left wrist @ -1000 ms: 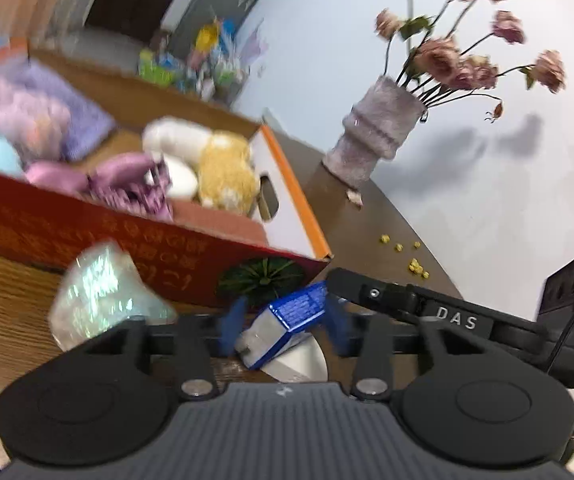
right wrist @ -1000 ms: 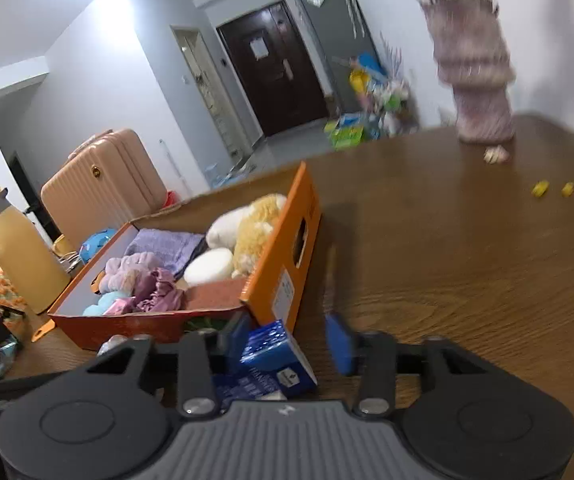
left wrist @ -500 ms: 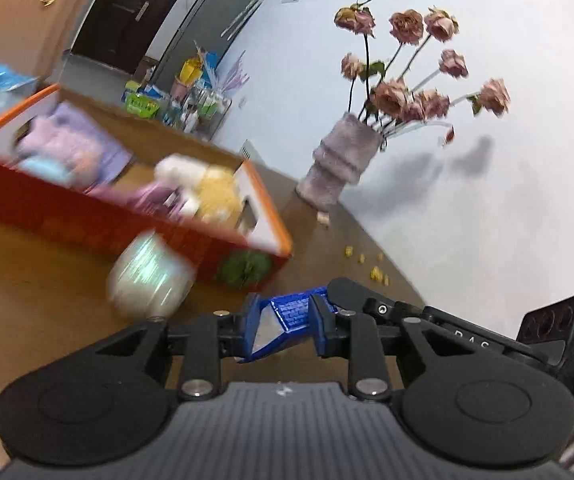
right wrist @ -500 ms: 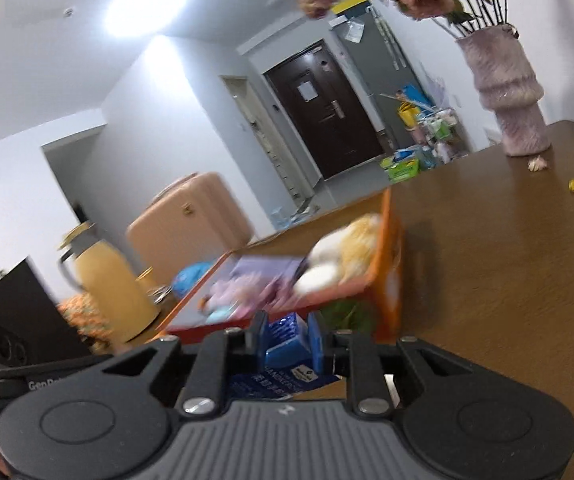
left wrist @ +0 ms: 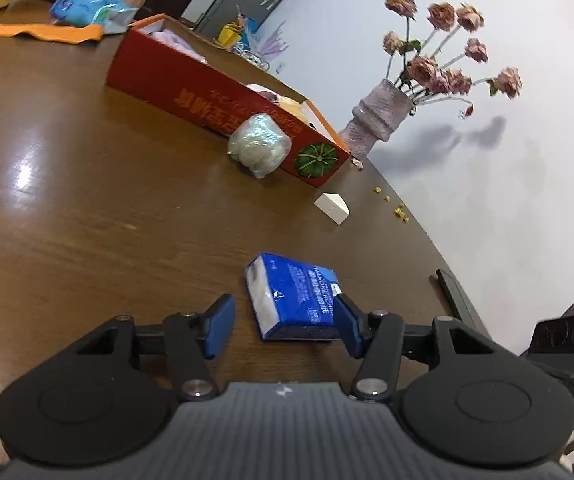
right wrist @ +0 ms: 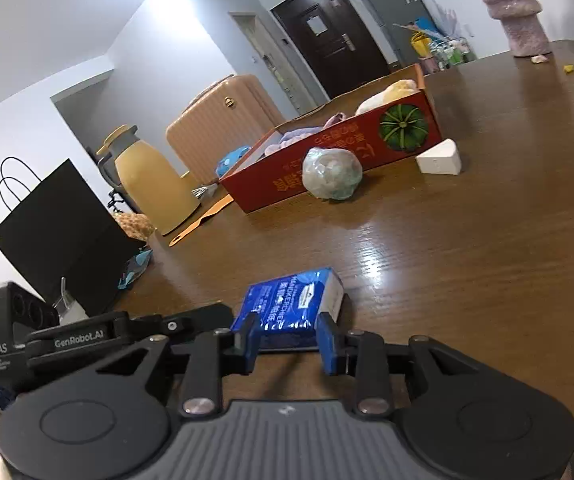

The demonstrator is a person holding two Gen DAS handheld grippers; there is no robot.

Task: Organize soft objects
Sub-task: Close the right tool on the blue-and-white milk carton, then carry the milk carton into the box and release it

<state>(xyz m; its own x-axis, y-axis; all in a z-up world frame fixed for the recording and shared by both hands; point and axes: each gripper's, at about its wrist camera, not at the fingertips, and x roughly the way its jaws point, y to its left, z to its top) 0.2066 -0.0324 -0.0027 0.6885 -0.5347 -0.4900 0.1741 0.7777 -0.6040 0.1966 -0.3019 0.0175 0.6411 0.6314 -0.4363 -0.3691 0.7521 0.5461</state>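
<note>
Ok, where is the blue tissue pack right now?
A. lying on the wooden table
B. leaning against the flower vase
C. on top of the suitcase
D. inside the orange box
A: the blue tissue pack lies flat on the wooden table, well short of the orange box, with the left gripper open around it.

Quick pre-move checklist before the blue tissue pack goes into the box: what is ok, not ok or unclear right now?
1. Blue plastic tissue pack lies flat on the brown wooden table: ok.
2. Left claw gripping it: not ok. Its jaws have just been opening; the right pad sits at the pack's edge, the left pad stands clear.
3. Right claw gripping it: cannot tell. The pack's near end lies between the pads, which have just been opening.
4. Red cardboard box open on top: ok.
5. Path to box: not ok. A clear-wrapped pale bundle rests against the box's front wall.
6. Space inside box: cannot tell.
</note>
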